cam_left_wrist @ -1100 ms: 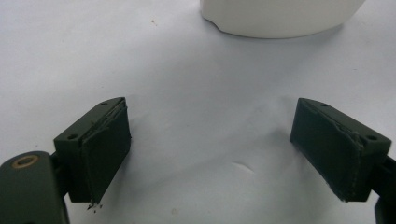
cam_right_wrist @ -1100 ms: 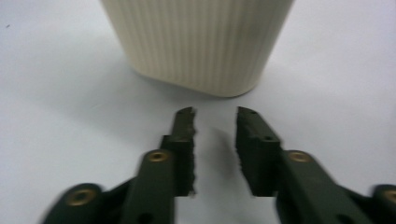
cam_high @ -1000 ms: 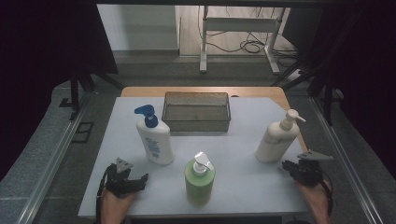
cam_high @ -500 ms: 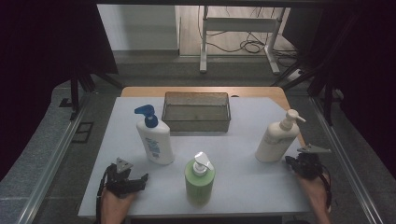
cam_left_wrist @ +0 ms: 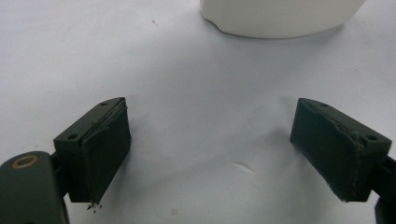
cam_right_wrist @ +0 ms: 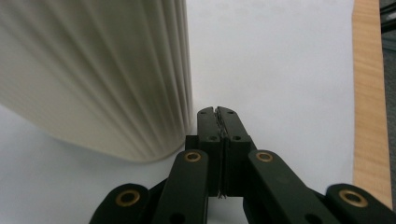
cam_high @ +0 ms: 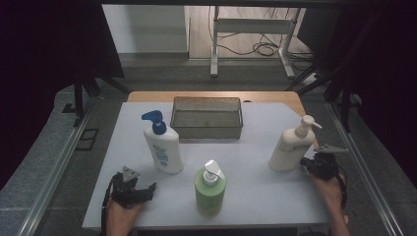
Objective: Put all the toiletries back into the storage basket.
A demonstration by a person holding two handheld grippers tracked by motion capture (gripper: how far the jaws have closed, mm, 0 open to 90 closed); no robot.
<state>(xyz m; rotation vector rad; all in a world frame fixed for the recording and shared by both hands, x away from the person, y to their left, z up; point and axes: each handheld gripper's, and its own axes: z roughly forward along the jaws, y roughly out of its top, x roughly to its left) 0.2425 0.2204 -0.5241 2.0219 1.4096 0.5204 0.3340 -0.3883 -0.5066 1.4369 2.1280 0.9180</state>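
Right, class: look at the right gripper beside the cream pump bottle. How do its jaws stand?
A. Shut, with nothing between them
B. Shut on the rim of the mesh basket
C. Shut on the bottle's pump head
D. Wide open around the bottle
A: in the right gripper view the right gripper has both jaws pressed together, empty, just beside the cream pump bottle.

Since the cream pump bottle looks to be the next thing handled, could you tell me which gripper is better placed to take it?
Probably the right. The right gripper sits beside the cream pump bottle with its jaws shut, so it must open first. The left gripper is open but rests across the table near the blue-capped bottle.
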